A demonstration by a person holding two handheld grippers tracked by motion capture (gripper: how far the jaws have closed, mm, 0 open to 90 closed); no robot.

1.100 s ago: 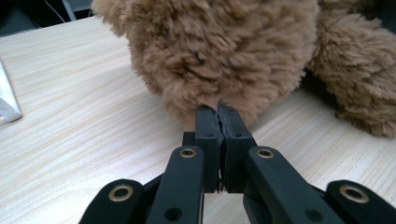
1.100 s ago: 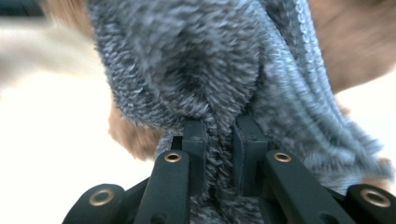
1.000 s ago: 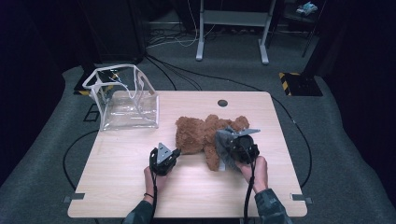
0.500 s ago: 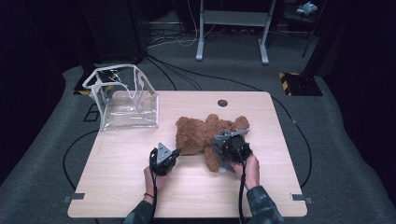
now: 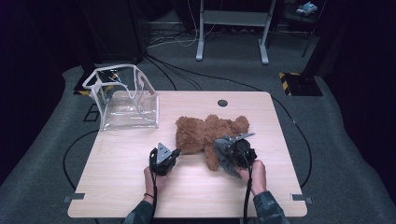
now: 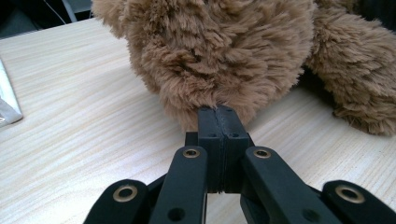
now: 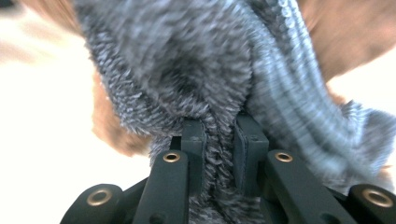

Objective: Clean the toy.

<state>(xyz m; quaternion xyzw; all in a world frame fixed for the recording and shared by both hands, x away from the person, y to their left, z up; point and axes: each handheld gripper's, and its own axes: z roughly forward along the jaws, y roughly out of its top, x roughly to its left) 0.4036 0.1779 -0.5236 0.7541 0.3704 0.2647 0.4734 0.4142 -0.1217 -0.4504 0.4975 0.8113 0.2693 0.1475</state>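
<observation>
A brown teddy bear (image 5: pixel 205 133) lies on the wooden table (image 5: pixel 116 186) near its middle. My left gripper (image 5: pixel 175 151) rests at the bear's near left edge. In the left gripper view its jaws (image 6: pixel 218 112) stand shut pad to pad, with their tips against the bear's fur (image 6: pixel 219 51). My right gripper (image 5: pixel 229 154) hovers over the bear's near right leg, shut on a grey fuzzy cloth (image 5: pixel 224 156). In the right gripper view the grey cloth (image 7: pixel 187 60) runs between the pads of the right gripper (image 7: pixel 219 126) and drapes in front of the bear (image 7: pixel 345 28).
A clear plastic bag (image 5: pixel 126 98) with white trim stands open at the table's far left corner. A round cable hole (image 5: pixel 222 102) sits at the far edge. Cables run over the carpet around the table.
My right gripper has sunk a little with the grey cloth, closer to the bear's leg. The left gripper has kept still.
</observation>
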